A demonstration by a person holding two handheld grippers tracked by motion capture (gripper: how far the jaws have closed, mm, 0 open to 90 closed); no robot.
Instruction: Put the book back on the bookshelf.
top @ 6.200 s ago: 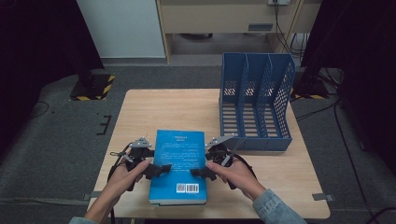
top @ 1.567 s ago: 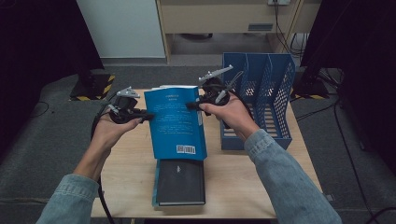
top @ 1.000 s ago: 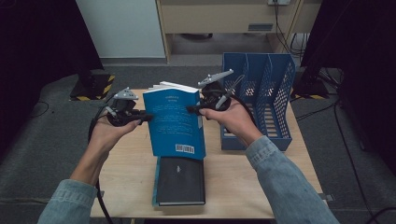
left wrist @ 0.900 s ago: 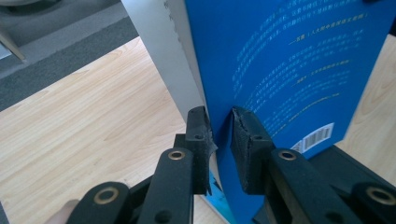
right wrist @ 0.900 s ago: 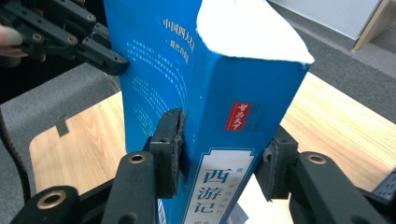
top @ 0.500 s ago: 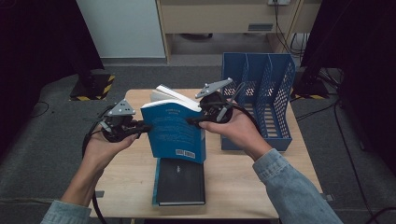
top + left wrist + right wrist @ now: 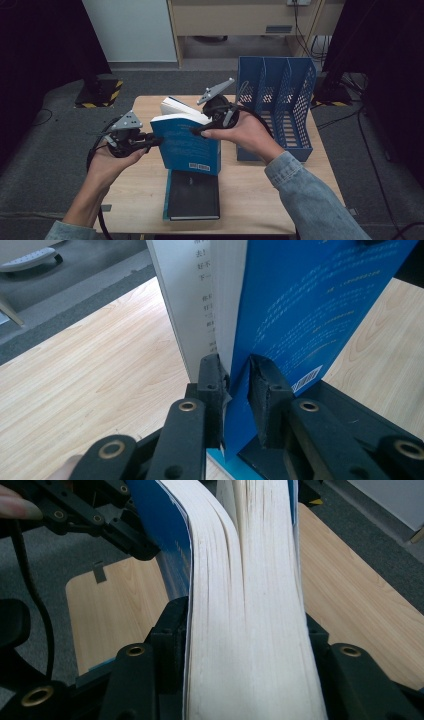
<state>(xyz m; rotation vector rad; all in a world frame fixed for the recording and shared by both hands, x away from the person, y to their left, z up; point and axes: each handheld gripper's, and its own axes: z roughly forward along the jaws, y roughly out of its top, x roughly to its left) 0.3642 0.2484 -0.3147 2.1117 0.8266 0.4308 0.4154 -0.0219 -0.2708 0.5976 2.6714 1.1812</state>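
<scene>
A: While the blue paperback (image 7: 187, 145) hangs upright above the desk (image 7: 145, 195), how would you say it will handle?

B: It looks light but floppy. The page block is splaying apart at the top, and in the right gripper view the pages bow and part into two bundles. The soft cover bends and the glossy face may slip, so I judge the firm places to hold are the spine side and the whole fore-edge taken together.

A: What has the left hand-held gripper (image 7: 148, 142) got?

B: In the left gripper view its jaws are pinched nearly shut on the blue cover alone, near the book's lower corner, and the cover is creased between the pads. That is a thin hold; the cover could fold or tear.

A: And the right hand-held gripper (image 7: 199, 131)?

B: Its jaws have just been opening a little, with the thick wad of pages between them, and they clamp that fore-edge from both sides.

A: Where does the book sit relative to everything else?

B: It is held clear of the desk between the two hands, directly above a black book (image 7: 193, 196) lying flat, which itself rests on another blue one (image 7: 166, 196).

A: What about the file rack (image 7: 276, 107)?

B: A blue perforated rack with three upright slots stands at the desk's right, just beside the right hand. All three slots look empty.
</scene>
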